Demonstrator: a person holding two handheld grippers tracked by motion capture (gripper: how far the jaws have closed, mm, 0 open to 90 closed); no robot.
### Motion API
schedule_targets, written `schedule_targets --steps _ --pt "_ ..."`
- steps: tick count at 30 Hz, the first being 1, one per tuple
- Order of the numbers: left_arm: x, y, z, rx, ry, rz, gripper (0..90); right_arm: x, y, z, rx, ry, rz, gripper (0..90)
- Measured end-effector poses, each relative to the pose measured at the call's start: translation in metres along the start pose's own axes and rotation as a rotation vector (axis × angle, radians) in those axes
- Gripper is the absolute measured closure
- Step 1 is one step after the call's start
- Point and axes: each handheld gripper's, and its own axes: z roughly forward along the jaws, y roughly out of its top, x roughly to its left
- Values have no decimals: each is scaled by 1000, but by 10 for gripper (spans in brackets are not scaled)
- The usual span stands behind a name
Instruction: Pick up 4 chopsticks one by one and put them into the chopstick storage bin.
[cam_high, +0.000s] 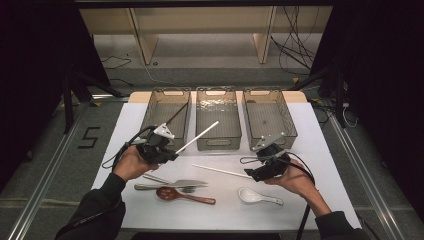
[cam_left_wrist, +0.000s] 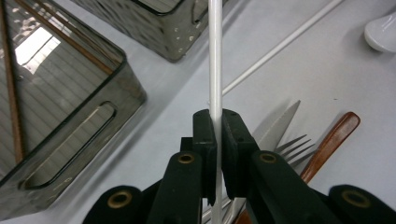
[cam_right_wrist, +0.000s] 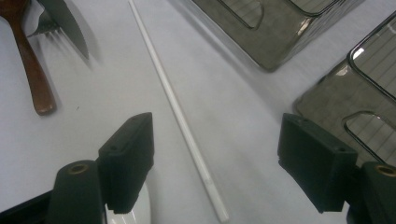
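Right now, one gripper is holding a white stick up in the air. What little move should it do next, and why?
Probably the left gripper should carry the white chopstick forward over the left bin and let go there. Its jaws are clamped on the stick, which already points toward the bins, and that bin holds a dark chopstick. The right gripper hangs open above the second white chopstick on the table.

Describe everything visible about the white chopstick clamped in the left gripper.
The white chopstick is a thin, straight, smooth stick, plastic by its look. The left gripper is shut on it near one end, both jaws pressing its sides. It is lifted off the table and slants up and away toward the middle bin, its free end above that bin's near part. Nothing else touches it. A matching chopstick lies on the table.
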Motion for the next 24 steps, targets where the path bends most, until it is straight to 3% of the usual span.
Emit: schedule_targets --steps 10,17,24 --pt "33 5 -12 -44 63 -82 851 0 -4 -2 -5 0 -2 279" --pt "60 8 -12 -53 104 -157 851 4 -5 -2 -5 0 -3 275" --pt "83 15 -9 -58 157 -197 851 5 -5 -3 -7 1 -4 270"
